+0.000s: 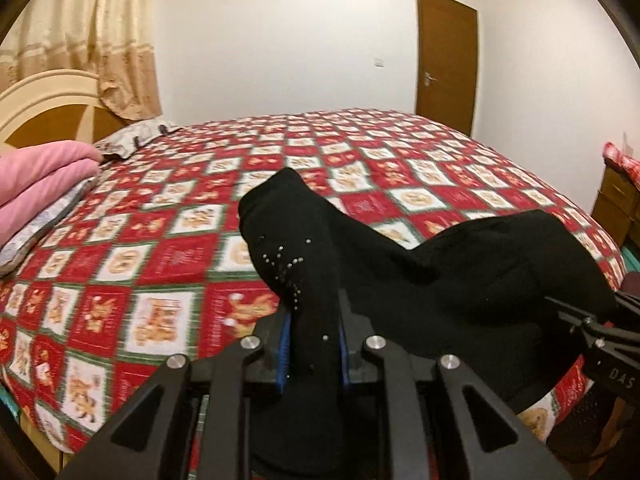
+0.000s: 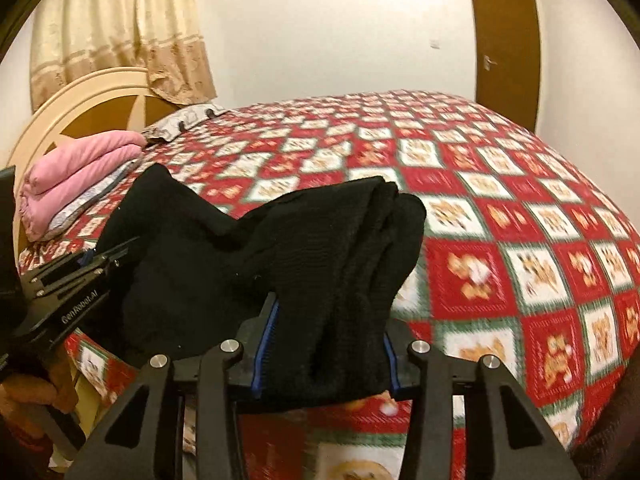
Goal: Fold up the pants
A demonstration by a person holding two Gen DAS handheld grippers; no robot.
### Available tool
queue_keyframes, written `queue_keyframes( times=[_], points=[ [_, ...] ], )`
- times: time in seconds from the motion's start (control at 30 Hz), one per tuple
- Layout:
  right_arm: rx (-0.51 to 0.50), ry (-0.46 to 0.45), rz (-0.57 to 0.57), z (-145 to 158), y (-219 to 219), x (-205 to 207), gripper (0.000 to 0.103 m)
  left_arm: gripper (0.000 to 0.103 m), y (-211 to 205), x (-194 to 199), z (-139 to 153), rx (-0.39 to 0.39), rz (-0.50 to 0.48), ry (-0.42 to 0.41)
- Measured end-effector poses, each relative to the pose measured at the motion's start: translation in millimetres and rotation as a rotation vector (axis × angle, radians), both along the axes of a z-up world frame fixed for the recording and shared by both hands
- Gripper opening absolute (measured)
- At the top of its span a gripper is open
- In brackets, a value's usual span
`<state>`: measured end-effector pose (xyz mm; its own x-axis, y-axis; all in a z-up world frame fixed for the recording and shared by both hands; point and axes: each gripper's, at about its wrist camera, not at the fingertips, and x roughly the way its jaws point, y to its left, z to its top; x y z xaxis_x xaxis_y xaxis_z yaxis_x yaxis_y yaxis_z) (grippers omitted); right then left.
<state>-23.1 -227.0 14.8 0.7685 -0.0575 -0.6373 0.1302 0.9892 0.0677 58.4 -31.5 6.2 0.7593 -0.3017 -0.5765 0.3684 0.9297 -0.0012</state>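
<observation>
The black knitted pants (image 1: 400,276), dotted with small studs, hang in the air between the two tongs, above the bed under its red-and-white checked quilt (image 1: 168,248). The left tongs (image 1: 312,356) pinch one bunched end; the right tongs (image 2: 326,356) pinch the other. This looks like the carrying or lay-out step. Next, I judge, both should lower together and spread the cloth flat ahead of them.
</observation>
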Motion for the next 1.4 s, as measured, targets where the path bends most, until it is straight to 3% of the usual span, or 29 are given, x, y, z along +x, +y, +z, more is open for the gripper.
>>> queue_keyframes(
  times=[0.2, 0.7, 1.03, 1.4],
  points=[
    [-0.035, -0.046, 0.084, 15.4, 37.4, 27.9, 0.045, 0.019, 29.8, 14.9, 4.2, -0.012, 0.098, -0.019],
    [-0.121, -0.132, 0.249, 35.7, 122.2, 123.1, 0.044, 0.018, 100.3, 65.4, 19.5, 0.048, 0.322, -0.127],
    [-0.142, -0.141, 0.269, 17.9, 163.9, 200.9, 0.044, 0.015, 123.0, 118.7, 18.9, 0.113, 0.434, -0.174],
    [-0.197, -0.053, 0.226, -30.1, 162.8, 267.0, 0.044, 0.015, 114.2, 172.6, -17.5, 0.196, 0.446, -0.112]
  ],
)
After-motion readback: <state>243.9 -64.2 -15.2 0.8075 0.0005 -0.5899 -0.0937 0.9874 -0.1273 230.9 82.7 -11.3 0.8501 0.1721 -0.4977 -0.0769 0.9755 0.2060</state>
